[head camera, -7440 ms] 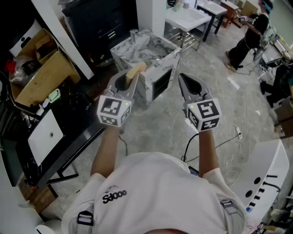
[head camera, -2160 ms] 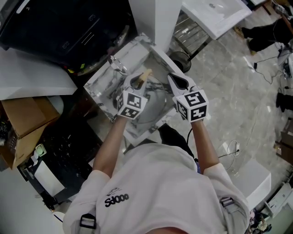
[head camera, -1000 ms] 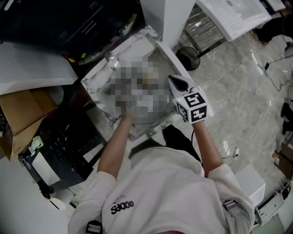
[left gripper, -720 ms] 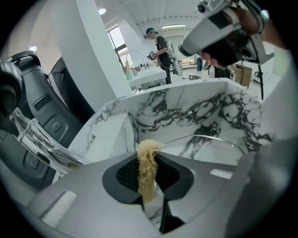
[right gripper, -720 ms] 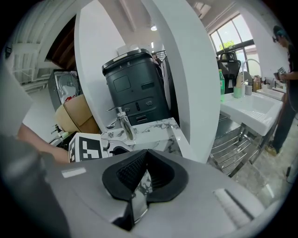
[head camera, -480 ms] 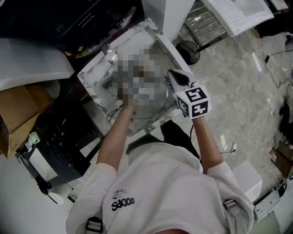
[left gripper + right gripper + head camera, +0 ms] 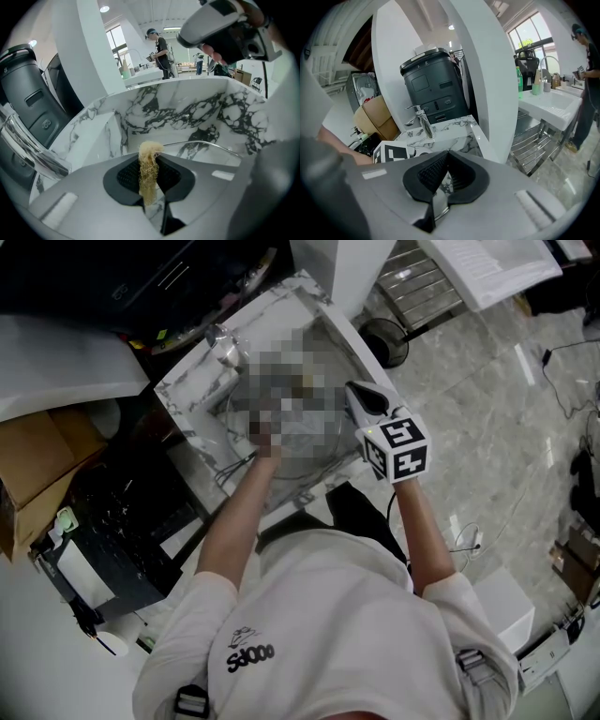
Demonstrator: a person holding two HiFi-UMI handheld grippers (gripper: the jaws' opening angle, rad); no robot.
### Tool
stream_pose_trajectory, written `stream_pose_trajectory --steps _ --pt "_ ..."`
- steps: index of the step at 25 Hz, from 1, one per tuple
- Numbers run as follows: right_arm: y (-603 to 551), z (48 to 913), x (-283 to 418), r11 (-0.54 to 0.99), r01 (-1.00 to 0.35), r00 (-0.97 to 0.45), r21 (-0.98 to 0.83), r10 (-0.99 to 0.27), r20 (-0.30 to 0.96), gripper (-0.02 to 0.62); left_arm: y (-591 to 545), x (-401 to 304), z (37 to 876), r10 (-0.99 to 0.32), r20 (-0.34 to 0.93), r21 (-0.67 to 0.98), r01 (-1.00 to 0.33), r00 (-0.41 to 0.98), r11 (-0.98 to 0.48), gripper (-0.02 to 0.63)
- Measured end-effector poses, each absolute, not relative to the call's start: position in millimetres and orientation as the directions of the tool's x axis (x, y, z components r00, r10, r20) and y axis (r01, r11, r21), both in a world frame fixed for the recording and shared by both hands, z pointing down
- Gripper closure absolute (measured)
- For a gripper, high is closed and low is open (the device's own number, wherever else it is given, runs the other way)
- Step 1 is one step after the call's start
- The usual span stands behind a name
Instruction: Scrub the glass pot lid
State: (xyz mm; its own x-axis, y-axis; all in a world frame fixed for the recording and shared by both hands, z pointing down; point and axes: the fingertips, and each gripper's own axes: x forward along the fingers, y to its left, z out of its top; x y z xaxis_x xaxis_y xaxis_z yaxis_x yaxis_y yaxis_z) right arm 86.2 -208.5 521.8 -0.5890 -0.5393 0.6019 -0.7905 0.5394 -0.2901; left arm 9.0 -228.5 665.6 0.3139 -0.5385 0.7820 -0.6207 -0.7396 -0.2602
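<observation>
Marble sink (image 7: pixel 187 110), person bent over it. Glass lid (image 7: pixel 206 144) lies low in the basin; only its thin metal rim arc shows, just beyond the L jaws, knob not seen. R hand-held gripper (image 7: pixel 446 154) hangs above the sink's near edge, jaws together, nothing betw. them. L hand-held gripper (image 7: pixel 150 159) is clamped on a yellow fibrous scrub pad (image 7: pixel 148 185).

Step, as I read it: approach, pad apparently not yet on glass. Next: lower L, press pad flat to lid; R prob. must open to steady the rim.

Clear, metal-rimmed glass pot lid (image 7: pixel 206 148) rests in marble sink (image 7: pixel 187 101).
</observation>
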Motion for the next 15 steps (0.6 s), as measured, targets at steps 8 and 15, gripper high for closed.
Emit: stream_pose_trajectory --steps 8,15 --pt "-203.3 524.2 87.3 0.542 -0.788 -0.59 -0.292 -0.529 0.61 0.592 -214.2 26.3 663.8 -0.502 0.785 -0.237 -0.574 0.362 -0.784 0.555" --pt "-200.0 533.9 86.0 0.552 -0.779 -0.593 -0.295 -0.5 0.631 0.592 -199.5 35.3 660.3 -0.468 0.797 -0.237 -0.515 0.382 -0.824 0.555"
